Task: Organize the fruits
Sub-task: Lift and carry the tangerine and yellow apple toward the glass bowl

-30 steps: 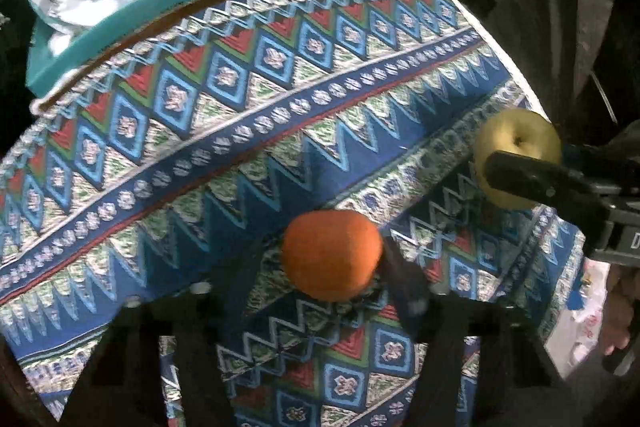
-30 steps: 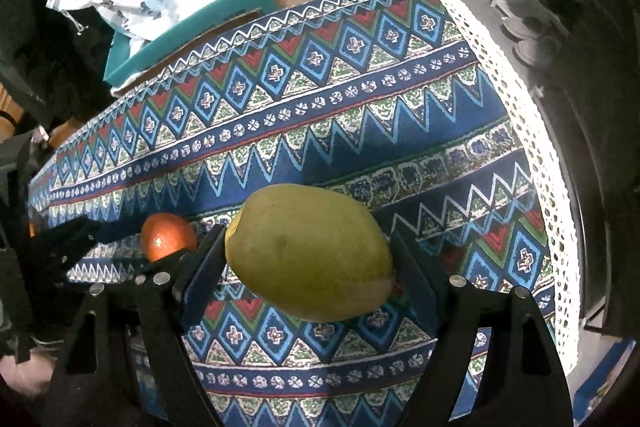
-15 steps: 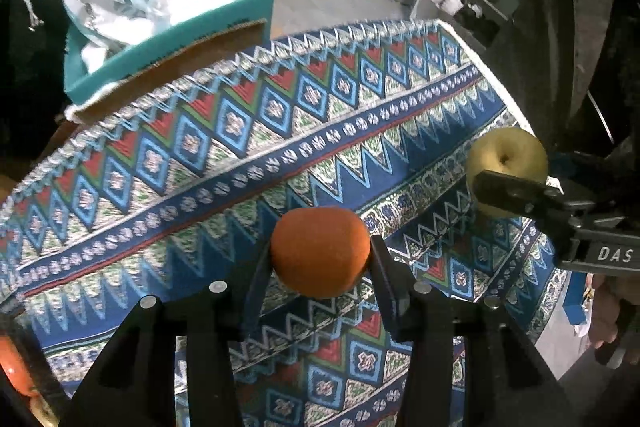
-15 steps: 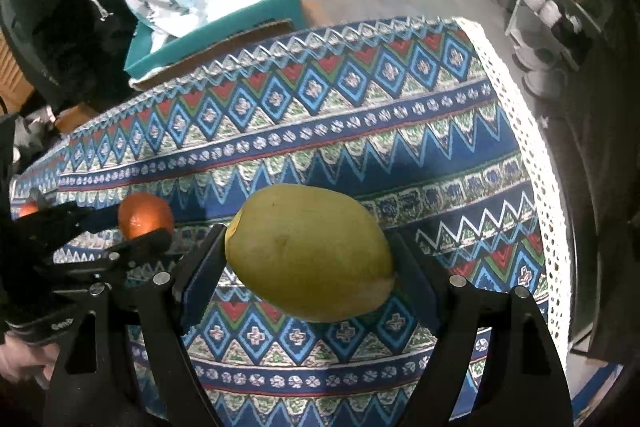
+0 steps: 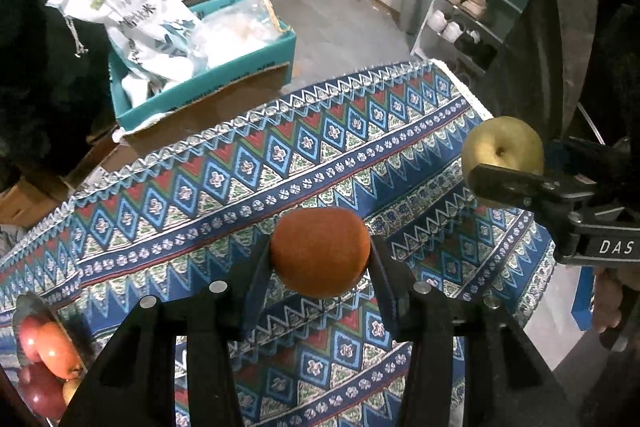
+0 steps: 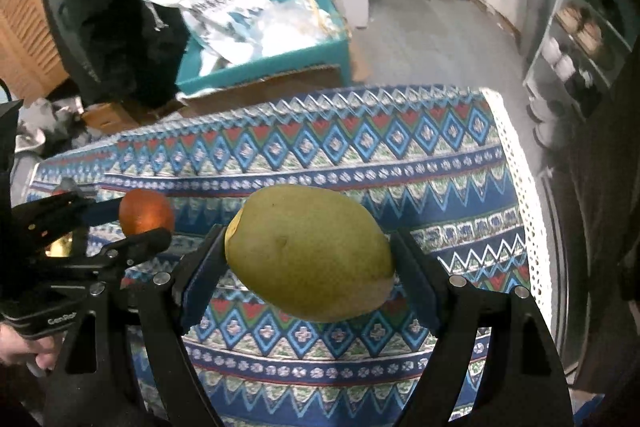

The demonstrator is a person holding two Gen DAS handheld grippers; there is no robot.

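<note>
Left gripper (image 5: 320, 259) clamped on an orange (image 5: 320, 251), right gripper (image 6: 308, 259) clamped on a yellow-green pear (image 6: 310, 251), both lifted clear above the patterned tablecloth (image 5: 224, 187). Carrying step, by the look of it; next probably a swing toward the fruit bowl (image 5: 24, 303) at the tablecloth's left edge. Readable: "DAS" and "GenRo" on the gripper bodies.

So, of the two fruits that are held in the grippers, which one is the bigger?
The yellow-green pear in the right gripper. It is clearly larger and longer than the round orange fruit clamped in the left gripper.
</note>
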